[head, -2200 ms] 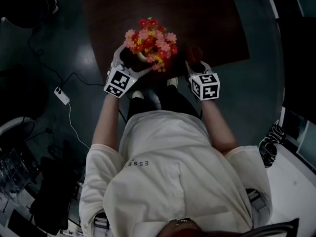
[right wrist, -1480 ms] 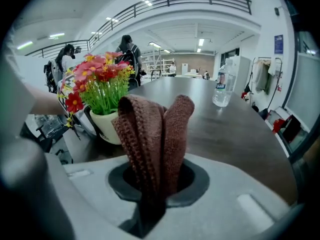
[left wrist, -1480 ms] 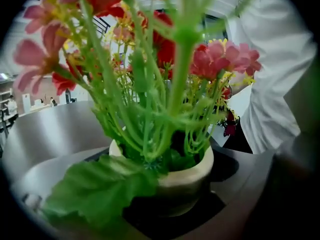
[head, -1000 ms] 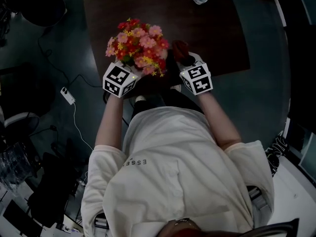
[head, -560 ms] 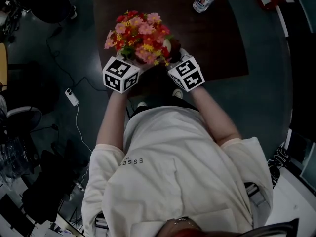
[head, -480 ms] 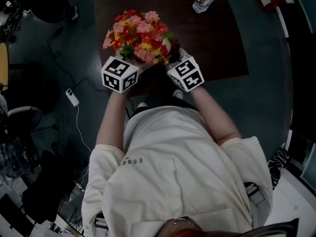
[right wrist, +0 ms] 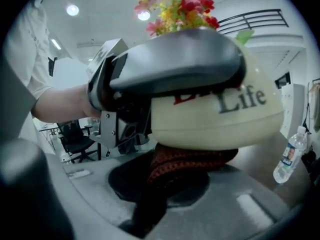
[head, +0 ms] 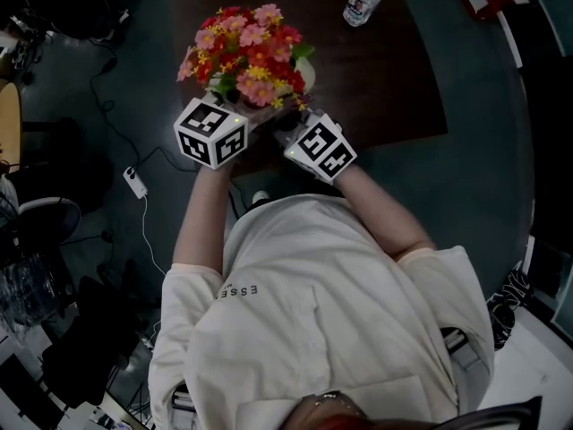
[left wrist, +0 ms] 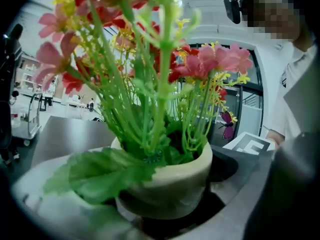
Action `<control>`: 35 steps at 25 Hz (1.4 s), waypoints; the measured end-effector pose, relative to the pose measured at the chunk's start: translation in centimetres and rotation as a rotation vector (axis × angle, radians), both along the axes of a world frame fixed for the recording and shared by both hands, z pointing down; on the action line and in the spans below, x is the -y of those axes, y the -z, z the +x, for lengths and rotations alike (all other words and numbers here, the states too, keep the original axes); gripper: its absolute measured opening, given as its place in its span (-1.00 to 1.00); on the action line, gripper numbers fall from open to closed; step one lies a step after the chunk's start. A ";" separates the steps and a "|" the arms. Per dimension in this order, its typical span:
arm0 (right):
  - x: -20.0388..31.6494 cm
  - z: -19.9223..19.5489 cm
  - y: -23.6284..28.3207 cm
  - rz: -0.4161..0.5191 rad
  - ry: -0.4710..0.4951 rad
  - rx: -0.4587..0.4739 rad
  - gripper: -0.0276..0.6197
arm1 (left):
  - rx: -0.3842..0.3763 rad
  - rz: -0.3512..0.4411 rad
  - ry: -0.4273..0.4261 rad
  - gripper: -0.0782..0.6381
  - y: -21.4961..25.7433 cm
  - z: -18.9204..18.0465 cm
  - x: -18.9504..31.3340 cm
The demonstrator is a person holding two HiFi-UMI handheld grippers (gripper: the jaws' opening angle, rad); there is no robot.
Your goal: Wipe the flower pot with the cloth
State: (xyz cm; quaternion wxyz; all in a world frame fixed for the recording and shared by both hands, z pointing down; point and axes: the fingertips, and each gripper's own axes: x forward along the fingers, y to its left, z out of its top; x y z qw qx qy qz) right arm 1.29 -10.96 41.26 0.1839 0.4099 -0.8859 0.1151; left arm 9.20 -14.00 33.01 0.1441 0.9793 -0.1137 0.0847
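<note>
The left gripper is clamped on the flower pot, steadying it between its jaws; the right gripper pinches the dark red cloth, pressed just ahead against the pot's lower side, probably to rub it clean.

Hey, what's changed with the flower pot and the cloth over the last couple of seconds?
The right gripper, shut on the cloth, moved left from beside the flower pot and now presses the cloth under its base. The left gripper stayed clamped on the pot; the bottle stayed on the table.
</note>
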 end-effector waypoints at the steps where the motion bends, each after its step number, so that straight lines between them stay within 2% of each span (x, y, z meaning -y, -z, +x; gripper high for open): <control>1: -0.2 -0.4 0.1 0.008 0.019 -0.003 -0.77 | 0.002 0.010 -0.006 0.77 0.3 0.1 -0.1; 4: -0.6 -0.8 0.4 0.028 0.054 0.003 -0.77 | -0.027 0.019 -0.001 0.77 1.5 0.1 -0.1; 6: -0.4 0.3 0.4 0.023 0.028 0.014 -0.77 | -0.063 0.000 0.008 0.77 2.4 -0.1 0.1; 10: 1.1 5.5 0.8 0.027 -0.152 0.042 -0.77 | -0.124 -0.053 -0.001 0.77 3.9 -1.0 0.0; 12: 2.1 8.0 2.1 0.058 -0.236 0.069 -0.77 | -0.155 -0.091 -0.023 0.77 4.4 -1.2 -0.2; 14: 2.9 9.8 3.8 0.108 -0.271 0.075 -0.77 | -0.175 -0.114 -0.050 0.77 4.9 -0.9 -0.4; 19: 4.0 9.6 7.2 0.218 -0.208 0.042 -0.77 | -0.137 -0.068 -0.094 0.77 5.8 0.1 -1.0; 22: 4.0 8.7 7.9 0.244 -0.168 0.031 -0.77 | -0.143 -0.054 -0.092 0.77 6.3 0.4 -1.1; 28: 2.8 5.3 7.3 0.202 -0.074 0.074 -0.77 | -0.166 -0.044 -0.078 0.77 6.5 0.5 -1.3; 35: 0.9 2.4 5.0 0.162 0.030 0.054 -0.77 | -0.191 -0.053 -0.071 0.77 5.6 0.5 -0.6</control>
